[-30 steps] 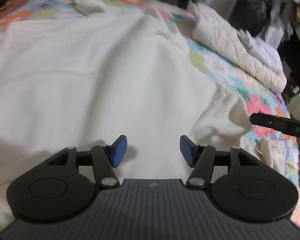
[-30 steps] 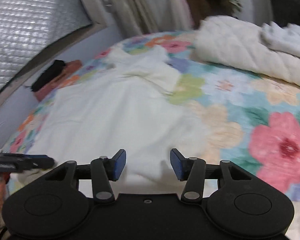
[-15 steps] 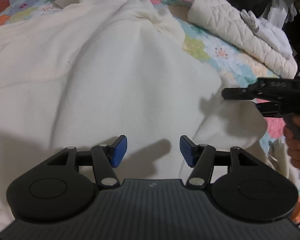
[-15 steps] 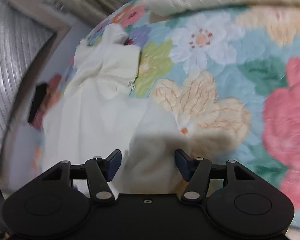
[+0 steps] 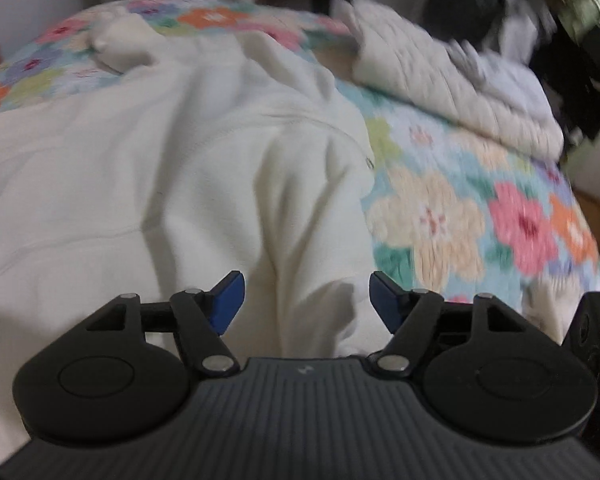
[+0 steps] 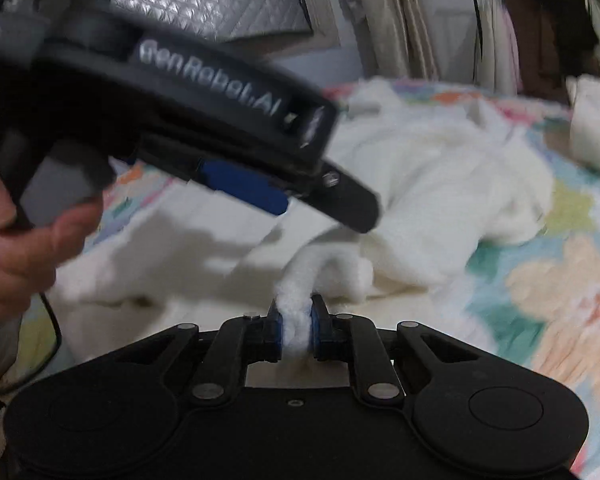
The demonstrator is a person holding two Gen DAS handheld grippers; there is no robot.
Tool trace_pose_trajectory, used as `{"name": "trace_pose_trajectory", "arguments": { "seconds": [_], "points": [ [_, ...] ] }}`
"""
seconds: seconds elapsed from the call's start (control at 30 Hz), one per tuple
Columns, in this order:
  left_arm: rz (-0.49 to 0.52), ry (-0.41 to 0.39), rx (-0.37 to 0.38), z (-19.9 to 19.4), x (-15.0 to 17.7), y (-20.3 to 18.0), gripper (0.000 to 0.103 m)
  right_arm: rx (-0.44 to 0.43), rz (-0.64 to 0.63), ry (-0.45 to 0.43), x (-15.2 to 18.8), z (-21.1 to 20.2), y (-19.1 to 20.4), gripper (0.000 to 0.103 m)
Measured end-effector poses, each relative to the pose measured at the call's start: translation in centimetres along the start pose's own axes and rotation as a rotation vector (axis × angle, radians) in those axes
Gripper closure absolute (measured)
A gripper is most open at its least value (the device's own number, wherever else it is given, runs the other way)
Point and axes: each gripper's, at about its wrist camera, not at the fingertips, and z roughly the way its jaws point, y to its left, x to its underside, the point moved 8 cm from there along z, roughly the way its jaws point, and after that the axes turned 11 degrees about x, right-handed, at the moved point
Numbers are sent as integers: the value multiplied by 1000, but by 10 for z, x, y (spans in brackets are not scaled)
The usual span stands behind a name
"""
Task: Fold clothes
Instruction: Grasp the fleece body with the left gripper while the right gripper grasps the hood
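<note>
A cream white garment lies spread on the floral bedspread. It also shows in the right wrist view. My left gripper is open and hovers just above the garment's right side. My right gripper is shut on a bunched edge of the garment and lifts it a little. The left gripper's body crosses the upper left of the right wrist view, held by a hand.
A quilted cream blanket and a grey cloth lie at the bed's far right. A small cream piece lies at the far left. Dark clutter stands beyond the bed. A padded silver panel is on the wall.
My right gripper has closed on the garment's edge and pulled it up. My left gripper has moved right toward the garment's side and stays open.
</note>
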Motion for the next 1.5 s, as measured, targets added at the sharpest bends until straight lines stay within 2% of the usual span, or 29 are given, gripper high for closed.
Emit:
{"name": "trace_pose_trajectory", "arguments": {
  "seconds": [0.1,0.17,0.23,0.33,0.43,0.47,0.53,0.57,0.67,0.77,0.87,0.97,1.1,1.2,1.27,1.37,1.5],
  "points": [
    [63,78,52,24,5,-8,27,-11,0,5,5,-1,2,87],
    [93,115,16,39,7,-6,32,-24,25,15,6,-2,-1,87],
    [68,127,-16,46,5,3,74,-32,39,34,8,-5,-4,84],
    [-95,113,25,35,-3,28,80,-51,70,91,9,-10,-9,79],
    [-183,103,17,15,-4,55,85,-74,97,137,1,-20,-16,77],
    [-183,108,-8,10,-2,63,85,-76,106,143,-6,-25,-20,76],
    [-181,107,-37,1,3,79,85,-52,149,154,-26,-32,-33,55],
    [-194,101,-30,1,6,86,85,-31,185,160,-34,-34,-43,51],
    [-230,76,10,4,17,99,85,15,287,178,-58,-32,-76,50],
    [-286,32,44,8,29,115,84,24,363,182,-64,-18,-97,50],
    [-435,-15,139,8,36,134,84,44,390,185,-62,7,-99,44],
    [-528,-34,209,8,40,146,84,70,437,225,-54,33,-99,43],
    [-535,-45,254,13,44,149,84,102,502,302,-40,67,-97,43],
    [-549,-47,284,17,46,150,84,127,497,281,-42,77,-94,42],
    [-587,-47,307,17,46,155,84,96,582,256,-45,77,-97,42],
    [-613,-43,305,17,46,157,84,70,739,269,-41,71,-98,42],
    [-630,-41,302,18,47,157,84,70,848,224,-37,58,-94,42]
  ]
}}
